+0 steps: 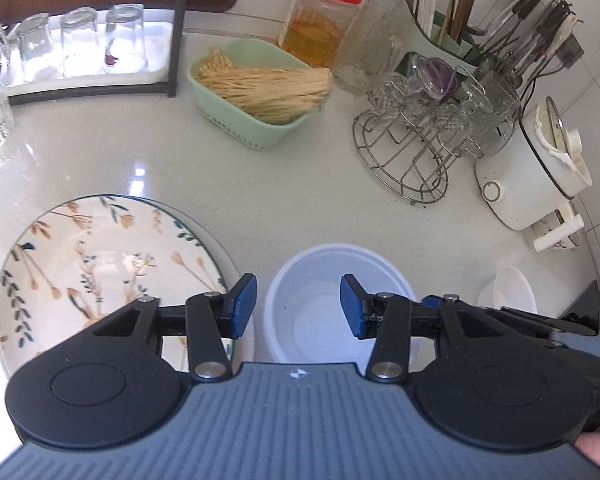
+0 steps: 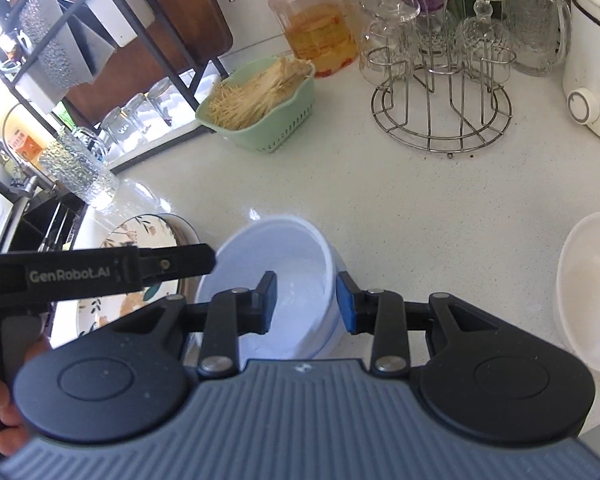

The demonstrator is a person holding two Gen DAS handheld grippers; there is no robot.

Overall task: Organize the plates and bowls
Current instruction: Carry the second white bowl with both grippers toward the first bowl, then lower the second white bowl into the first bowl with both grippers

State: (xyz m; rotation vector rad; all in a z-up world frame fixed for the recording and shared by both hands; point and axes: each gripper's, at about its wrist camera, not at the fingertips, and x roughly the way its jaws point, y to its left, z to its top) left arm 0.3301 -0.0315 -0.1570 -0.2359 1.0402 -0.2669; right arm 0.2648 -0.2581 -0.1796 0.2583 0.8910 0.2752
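The floral plate (image 1: 100, 264) lies flat on the white tabletop (image 1: 300, 184) at about 9 o'clock in the left wrist view, just beside a white bowl (image 1: 332, 304) that stands upright at 6 o'clock. The left hand-held gripper (image 1: 298, 306) hovers over that bowl with its blue pads apart, one above the gap between plate and bowl, the other over the bowl's right side; whether either touches the rim cannot be told. Toward 12 o'clock sit a green basket (image 1: 260, 96) of pale noodles and a red-lidded jar (image 1: 320, 20), and at 2 o'clock a wire rack (image 1: 408, 148) of glasses. In the right wrist view the right hand-held gripper (image 2: 306, 302) straddles the same bowl's right wall, pads apart and not visibly pressing it. A second white bowl (image 2: 588, 292) sits at 3 o'clock, well apart.
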